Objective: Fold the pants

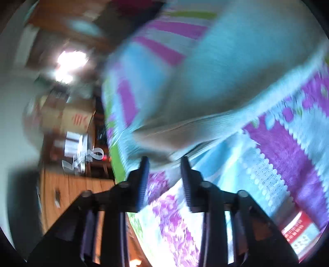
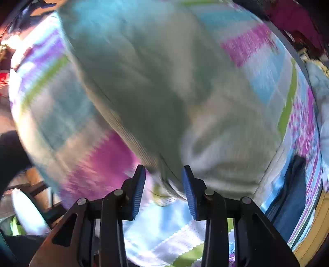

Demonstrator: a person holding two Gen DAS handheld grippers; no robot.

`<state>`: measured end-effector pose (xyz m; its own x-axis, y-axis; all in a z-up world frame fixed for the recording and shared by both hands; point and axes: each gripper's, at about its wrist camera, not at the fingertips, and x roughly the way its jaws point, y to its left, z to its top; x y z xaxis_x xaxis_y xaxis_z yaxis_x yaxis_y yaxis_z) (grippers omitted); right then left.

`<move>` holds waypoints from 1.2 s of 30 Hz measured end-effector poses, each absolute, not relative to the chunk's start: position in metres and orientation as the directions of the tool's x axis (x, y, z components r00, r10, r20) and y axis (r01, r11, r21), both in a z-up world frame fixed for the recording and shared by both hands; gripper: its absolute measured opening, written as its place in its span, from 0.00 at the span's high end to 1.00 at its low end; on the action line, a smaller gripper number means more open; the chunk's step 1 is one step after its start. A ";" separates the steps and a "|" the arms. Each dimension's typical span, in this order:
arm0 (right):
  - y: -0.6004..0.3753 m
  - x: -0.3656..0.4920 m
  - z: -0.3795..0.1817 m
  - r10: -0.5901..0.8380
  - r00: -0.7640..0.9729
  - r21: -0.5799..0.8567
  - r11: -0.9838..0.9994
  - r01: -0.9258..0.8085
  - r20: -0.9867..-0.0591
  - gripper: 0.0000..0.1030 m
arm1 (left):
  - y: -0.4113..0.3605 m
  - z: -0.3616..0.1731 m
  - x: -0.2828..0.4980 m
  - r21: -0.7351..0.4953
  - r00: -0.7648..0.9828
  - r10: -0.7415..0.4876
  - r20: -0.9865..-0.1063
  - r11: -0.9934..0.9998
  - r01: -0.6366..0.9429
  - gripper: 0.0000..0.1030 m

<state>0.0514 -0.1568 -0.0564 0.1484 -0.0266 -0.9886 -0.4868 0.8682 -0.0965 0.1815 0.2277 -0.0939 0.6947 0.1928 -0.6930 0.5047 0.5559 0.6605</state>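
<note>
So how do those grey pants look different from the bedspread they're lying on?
The pants are plain grey-green; the bedspread is patterned in blue, magenta, green and white. The pants are bunched into soft folds with a ribbed edge; the bedspread lies spread flat beneath them. Both are cloth, blurred by motion.

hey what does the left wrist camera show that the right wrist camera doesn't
Only the left wrist view shows a brown cardboard box and a wooden cabinet beside the bed. Only the right wrist view shows a dark maroon cloth at the far edge and a dark blue cloth. Both show the pale grey-green pants lying on the colourful patchwork bedspread, just ahead of open, empty jaws: left gripper, right gripper.
</note>
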 end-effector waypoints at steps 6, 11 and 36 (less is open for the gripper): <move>-0.061 0.145 0.001 0.316 0.156 0.198 0.839 -0.507 -0.936 0.58 | 0.291 -0.040 0.221 0.286 0.640 0.093 -0.763 0.936 0.206 0.62; 0.079 0.273 0.025 0.600 0.082 0.441 0.667 -0.600 -0.796 0.58 | 0.313 -0.060 0.260 -0.157 0.513 -0.236 -0.825 0.969 0.193 0.62; 0.229 0.249 -0.052 0.473 0.084 0.287 0.657 -0.697 -0.877 0.93 | 0.299 -0.092 0.356 -0.519 0.292 -0.498 -0.817 0.855 0.008 0.77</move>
<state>0.2493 0.2288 -0.0521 0.0845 0.4732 -0.8769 -0.6974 0.6566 0.2872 0.3562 0.2989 -0.0924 0.2920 -0.4980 -0.8165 0.0083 0.8550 -0.5185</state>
